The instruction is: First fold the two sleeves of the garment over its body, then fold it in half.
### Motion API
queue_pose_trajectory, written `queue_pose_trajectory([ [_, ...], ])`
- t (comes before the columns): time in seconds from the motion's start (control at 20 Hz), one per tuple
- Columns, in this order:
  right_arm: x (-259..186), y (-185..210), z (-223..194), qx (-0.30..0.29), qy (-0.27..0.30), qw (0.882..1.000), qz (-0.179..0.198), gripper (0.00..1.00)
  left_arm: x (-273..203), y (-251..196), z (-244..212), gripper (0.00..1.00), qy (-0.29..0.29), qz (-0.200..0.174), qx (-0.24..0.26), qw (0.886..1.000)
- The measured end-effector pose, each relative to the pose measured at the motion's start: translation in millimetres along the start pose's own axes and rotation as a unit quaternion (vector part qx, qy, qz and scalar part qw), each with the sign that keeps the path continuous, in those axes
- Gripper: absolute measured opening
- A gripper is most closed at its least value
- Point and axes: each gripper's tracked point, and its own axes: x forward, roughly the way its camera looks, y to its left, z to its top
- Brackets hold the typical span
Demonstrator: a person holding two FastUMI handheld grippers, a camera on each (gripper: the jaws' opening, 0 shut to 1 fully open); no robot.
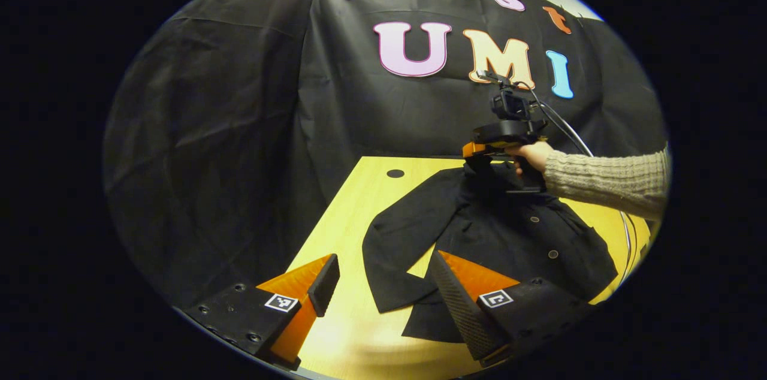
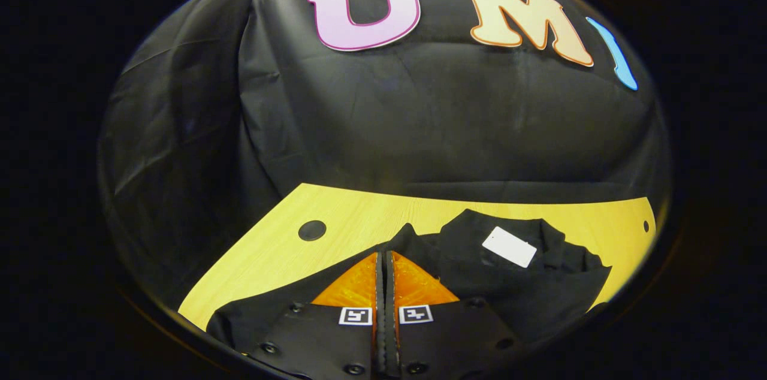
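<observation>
Black buttoned fabric garment (image 1: pixel 509 236) lies spread on the yellow wooden table (image 1: pixel 347 212), one sleeve (image 1: pixel 395 248) angled out toward the near edge. Left gripper (image 1: pixel 383 290) hovers near that sleeve w/ fingers wide apart, holding nothing. Right gripper (image 2: pixel 383 284), fingers pressed together at the collar end by the white tag (image 2: pixel 509 246); can't tell if cloth's pinched. Looks like sleeve-fold stage. Next: left needs to drop, pinch the cuff, carry it over the body.

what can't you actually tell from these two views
- Right gripper view: whether the right gripper, jaws shut, pinches any of the garment; its own fingers hide the contact.
- Left gripper view: the garment's near hem, behind the left gripper.
- Left gripper view: the sleeve beside the person's hand, black on black.
</observation>
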Motion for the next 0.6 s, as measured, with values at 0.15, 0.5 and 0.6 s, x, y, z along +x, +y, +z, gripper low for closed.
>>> queue_pose_trajectory([
  [0.15,15.9,-0.7,-13.2,-0.002,0.014,1.000,-0.005,0.02,6.5,-0.9,-9.1,0.94,0.013,0.000,-0.010,1.000],
  [0.5,38.9,4.9,-45.3,-0.017,0.049,0.999,0.007,0.07,7.2,-0.2,-18.8,0.94,0.027,-0.008,-0.020,0.999],
  [0.6,33.2,9.1,-46.9,-0.015,0.057,0.998,0.005,0.24,8.8,-0.2,-19.1,0.94,0.028,-0.009,-0.020,0.999],
])
